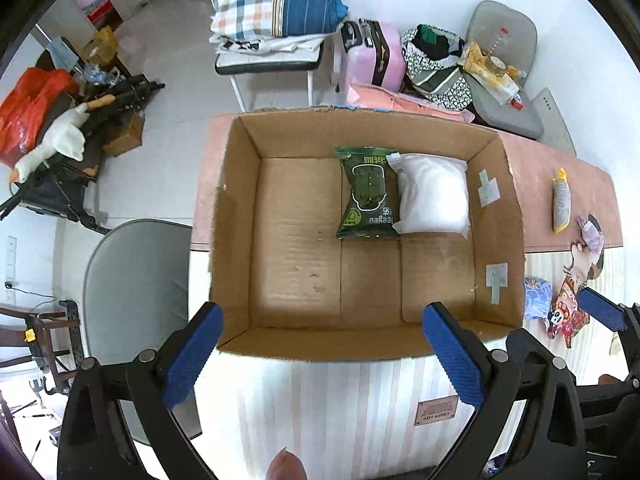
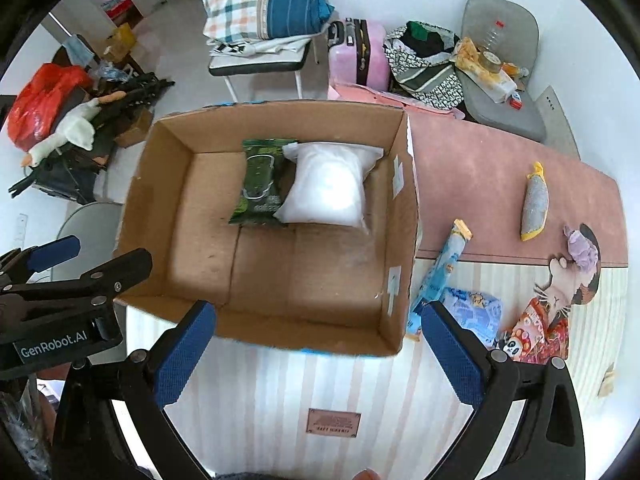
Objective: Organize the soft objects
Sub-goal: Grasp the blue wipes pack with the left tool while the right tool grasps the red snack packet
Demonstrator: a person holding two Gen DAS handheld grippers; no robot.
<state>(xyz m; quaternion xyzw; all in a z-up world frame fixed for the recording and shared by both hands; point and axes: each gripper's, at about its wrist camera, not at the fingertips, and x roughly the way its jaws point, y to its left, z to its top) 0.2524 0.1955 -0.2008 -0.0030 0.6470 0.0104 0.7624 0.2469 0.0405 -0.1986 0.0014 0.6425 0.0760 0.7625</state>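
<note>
An open cardboard box (image 1: 236,216) (image 2: 404,208) stands on the covered table. Inside it, against the far wall, a green wipes packet (image 1: 366,194) (image 2: 260,182) lies beside a white soft bag (image 1: 434,198) (image 2: 330,188). My left gripper (image 1: 322,354) hangs high over the box's near edge, open and empty. My right gripper (image 2: 316,354) hovers by the near right corner, open and empty. On the table to the right of the box lie a grey and yellow pouch (image 1: 561,204) (image 2: 534,202), a long blue packet (image 2: 442,268), a blue patterned pack (image 1: 538,298) (image 2: 476,312) and a small purple soft thing (image 2: 580,250).
A grey chair (image 1: 132,280) stands left of the table. Behind the table are a chair piled with bedding (image 1: 272,8), a pink suitcase (image 1: 374,54), a patterned bag (image 1: 434,62) and a grey seat (image 1: 504,56) with bottles. A plush goose (image 1: 56,140) lies on the left clutter.
</note>
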